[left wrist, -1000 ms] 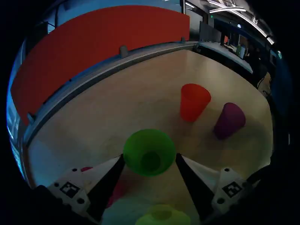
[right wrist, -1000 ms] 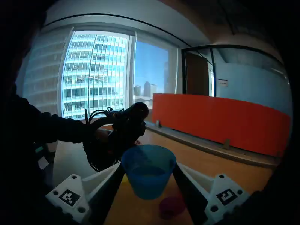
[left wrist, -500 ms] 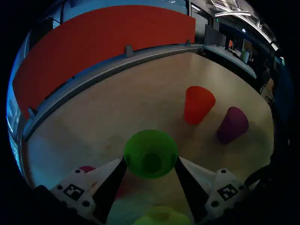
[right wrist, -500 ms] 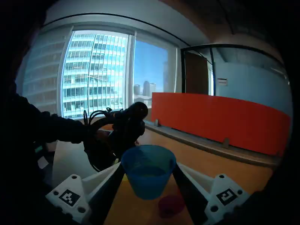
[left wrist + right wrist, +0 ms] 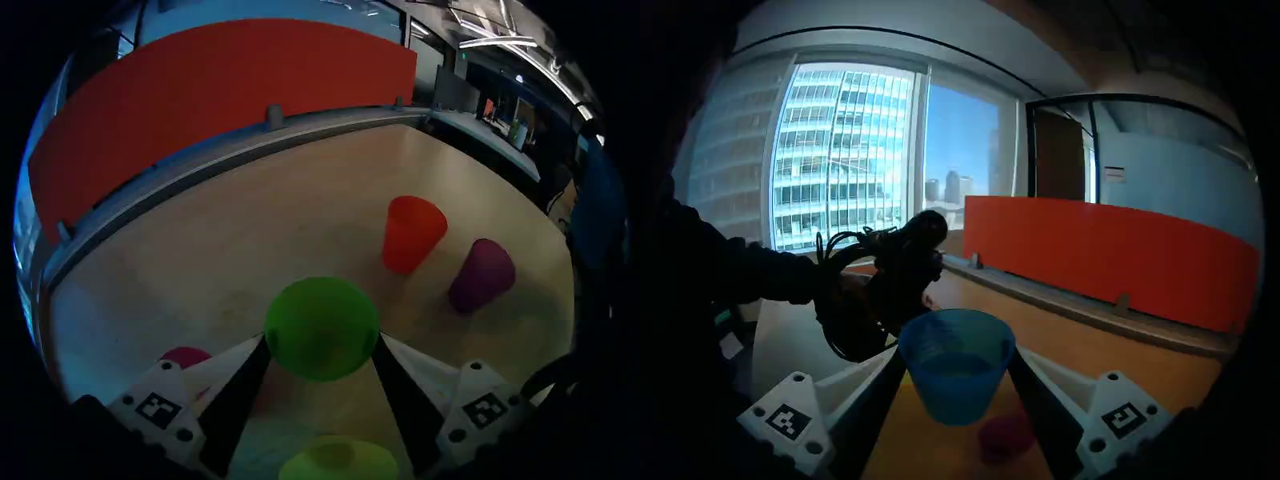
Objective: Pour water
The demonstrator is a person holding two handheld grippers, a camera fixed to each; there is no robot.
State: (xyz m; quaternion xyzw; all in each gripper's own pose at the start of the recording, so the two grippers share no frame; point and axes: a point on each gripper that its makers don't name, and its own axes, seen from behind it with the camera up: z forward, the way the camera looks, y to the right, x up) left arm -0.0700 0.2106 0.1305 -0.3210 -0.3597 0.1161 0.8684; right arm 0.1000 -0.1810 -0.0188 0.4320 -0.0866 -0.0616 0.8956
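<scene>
Well, both grippers are carrying cups over a pale wooden table [image 5: 240, 232]. The left gripper [image 5: 320, 340] has its two fingers closed against the sides of a green cup [image 5: 322, 324], which shows as a round green shape held above the tabletop; I cannot tell from this angle whether anything is in it. Farther out on the table, to the right, an orange cup [image 5: 410, 234] stands upright, and a purple cup [image 5: 482, 276] stands just beside it on its right, the two apart from each other. Near the left finger a pink cup [image 5: 186, 357] peeks out, partly hidden, and a yellow-green cup [image 5: 336, 462] sits at the very near edge, between the fingers. A long red partition [image 5: 200, 88] runs along the far side of the table behind a grey rail [image 5: 240, 144]. The right gripper [image 5: 957, 352] clamps a blue cup [image 5: 958, 376] between its fingers, upright, with water [image 5: 956, 366] visible partway up inside. In the right gripper view the left gripper appears as a dark shape with looping cables, to the left and beyond the blue cup, held out by an arm in a dark sleeve [image 5: 744, 268]. A pink cup rests on the table below the blue one, and a big window [image 5: 848, 152] with towers outside lies beyond.
</scene>
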